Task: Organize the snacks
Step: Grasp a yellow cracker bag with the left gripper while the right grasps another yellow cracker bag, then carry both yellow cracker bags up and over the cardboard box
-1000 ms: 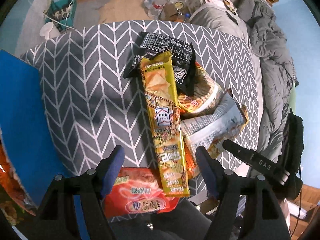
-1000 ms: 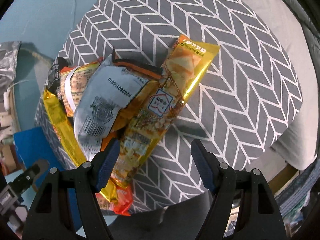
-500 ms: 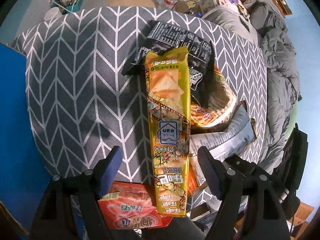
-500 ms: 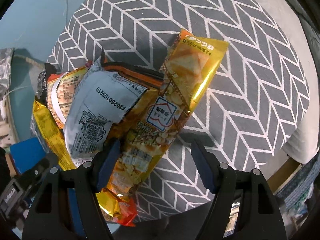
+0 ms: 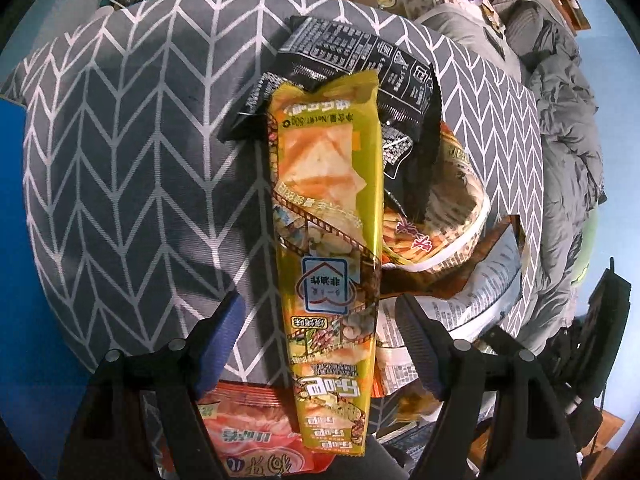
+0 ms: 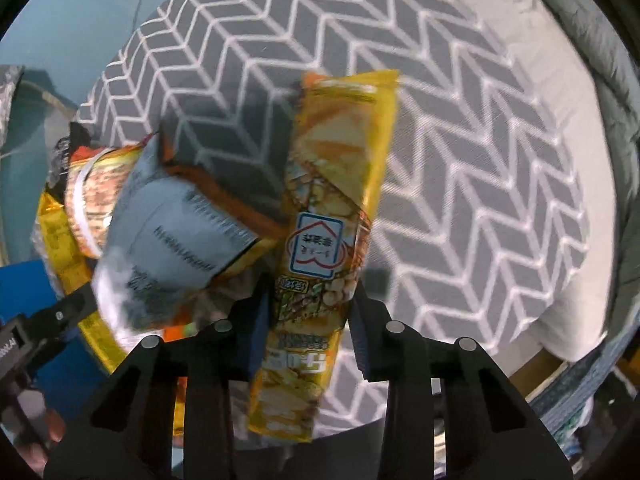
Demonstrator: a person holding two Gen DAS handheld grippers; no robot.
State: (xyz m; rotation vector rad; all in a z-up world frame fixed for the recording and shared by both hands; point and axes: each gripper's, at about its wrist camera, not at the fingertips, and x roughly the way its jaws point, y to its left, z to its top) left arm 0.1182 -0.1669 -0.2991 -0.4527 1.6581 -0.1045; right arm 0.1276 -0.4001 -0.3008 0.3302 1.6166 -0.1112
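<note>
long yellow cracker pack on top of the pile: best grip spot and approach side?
Take the long yellow pack across its narrow width near the end overhanging the chevron cushion, coming in along its length from that near edge. It is long, slim and on top, so nothing pins it. The right gripper is already pinching that stretch.

"Net wt" on yellow snack pack (image 5: 326,216)

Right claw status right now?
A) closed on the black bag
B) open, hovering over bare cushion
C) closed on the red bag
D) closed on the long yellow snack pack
D: in the right wrist view the right claw has both blue pads pressed against the sides of the long yellow snack pack, while the left claw stands open around that same pack.
</note>
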